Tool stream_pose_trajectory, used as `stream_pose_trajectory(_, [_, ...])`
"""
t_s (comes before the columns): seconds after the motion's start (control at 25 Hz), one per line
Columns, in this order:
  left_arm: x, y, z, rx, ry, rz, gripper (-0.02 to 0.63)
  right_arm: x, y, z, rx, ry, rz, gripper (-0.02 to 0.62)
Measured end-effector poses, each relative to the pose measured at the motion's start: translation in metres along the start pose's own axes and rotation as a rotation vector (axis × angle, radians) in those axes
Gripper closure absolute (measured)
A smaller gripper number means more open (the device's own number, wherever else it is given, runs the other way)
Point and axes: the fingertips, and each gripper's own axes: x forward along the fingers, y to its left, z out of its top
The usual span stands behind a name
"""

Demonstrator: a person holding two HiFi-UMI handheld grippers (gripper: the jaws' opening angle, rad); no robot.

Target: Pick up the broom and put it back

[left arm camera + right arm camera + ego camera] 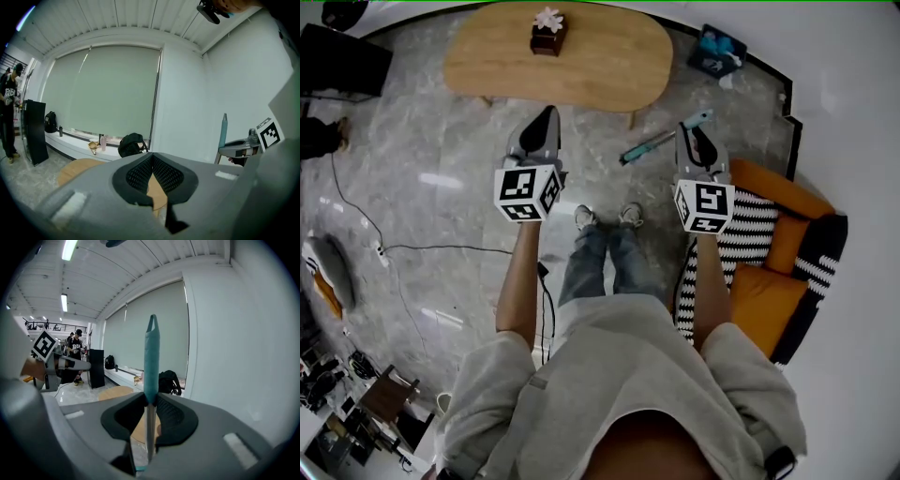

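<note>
Right gripper view, centre frame: clamps the broom (151, 357) by its teal handle in the right gripper (149, 399), jaws narrowed onto it, probably for a steady carry back, with the left gripper (153, 159) closed on nothing.

A slim broom (151, 357) with a teal grip above a silver metal shaft, upright and clamped between the pads of the right gripper (149, 401), off the floor.
</note>
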Motion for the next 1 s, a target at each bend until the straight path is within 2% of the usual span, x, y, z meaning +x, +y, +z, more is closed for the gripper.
stream_pose_trajectory(0.48, [0.043, -0.015, -0.11, -0.068, 0.091, -0.037, 0.604, 0.037, -0.005, -0.09, 0.003, 0.079, 0.004, 0.514])
stream_pose_trajectory(1.0, [0.067, -0.001, -0.175, -0.097, 0.129, -0.043, 0.604, 0.077, -0.001, -0.17, 0.002, 0.16, 0.009, 0.514])
